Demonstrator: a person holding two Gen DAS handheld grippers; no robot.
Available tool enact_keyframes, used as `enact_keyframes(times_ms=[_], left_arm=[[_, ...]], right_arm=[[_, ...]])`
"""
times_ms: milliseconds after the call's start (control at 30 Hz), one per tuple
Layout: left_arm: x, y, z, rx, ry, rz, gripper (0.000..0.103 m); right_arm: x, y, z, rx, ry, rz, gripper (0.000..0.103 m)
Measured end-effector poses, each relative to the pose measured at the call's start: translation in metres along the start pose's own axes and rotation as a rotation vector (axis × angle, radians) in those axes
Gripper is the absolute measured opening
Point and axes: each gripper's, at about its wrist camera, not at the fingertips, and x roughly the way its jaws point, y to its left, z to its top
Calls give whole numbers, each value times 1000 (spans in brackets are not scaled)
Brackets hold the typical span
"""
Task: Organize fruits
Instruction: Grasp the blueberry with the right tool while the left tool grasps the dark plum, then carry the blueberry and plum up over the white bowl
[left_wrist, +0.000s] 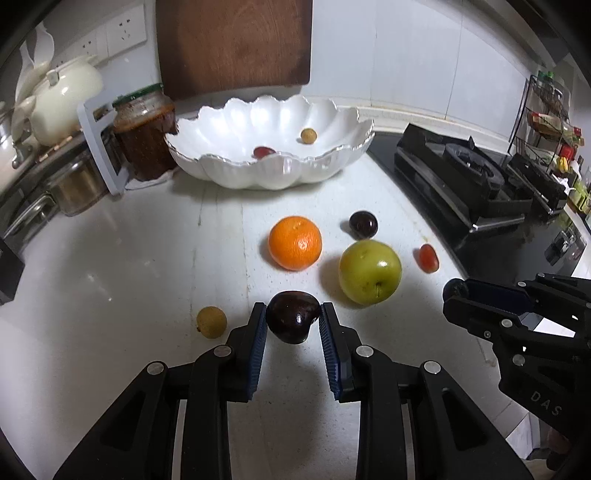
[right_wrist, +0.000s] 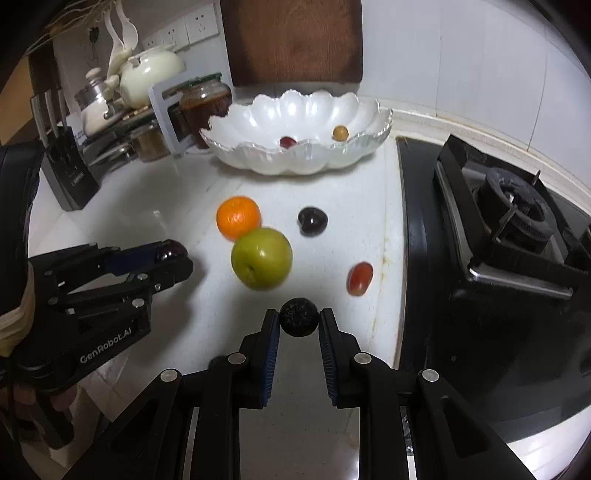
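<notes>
My left gripper (left_wrist: 293, 320) is shut on a dark glossy plum (left_wrist: 293, 320), also seen in the right wrist view (right_wrist: 170, 250). My right gripper (right_wrist: 298, 320) is shut on a small black bumpy fruit (right_wrist: 298, 317). On the white counter lie an orange (left_wrist: 294, 242), a green apple (left_wrist: 369, 271), a second dark plum (left_wrist: 363, 223), a red grape (left_wrist: 428, 257) and a tan longan (left_wrist: 211, 321). The white scalloped bowl (left_wrist: 236, 173) at the back holds a red grape (left_wrist: 263, 151) and a longan (left_wrist: 308, 135).
A sauce jar (left_wrist: 146, 133), pots and a cream kettle (left_wrist: 62, 98) crowd the back left. A wooden cutting board (left_wrist: 232, 44) leans on the wall. A black gas stove (right_wrist: 509, 236) borders the counter on the right. A knife block (right_wrist: 70, 177) stands left.
</notes>
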Motion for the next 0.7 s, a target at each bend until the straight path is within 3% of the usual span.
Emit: enact_keyframes(times_ms=[700], left_arm=[[-60, 4, 20, -54, -175, 61, 29]], right_arm=[[-48, 4, 33, -39, -204, -12, 23]])
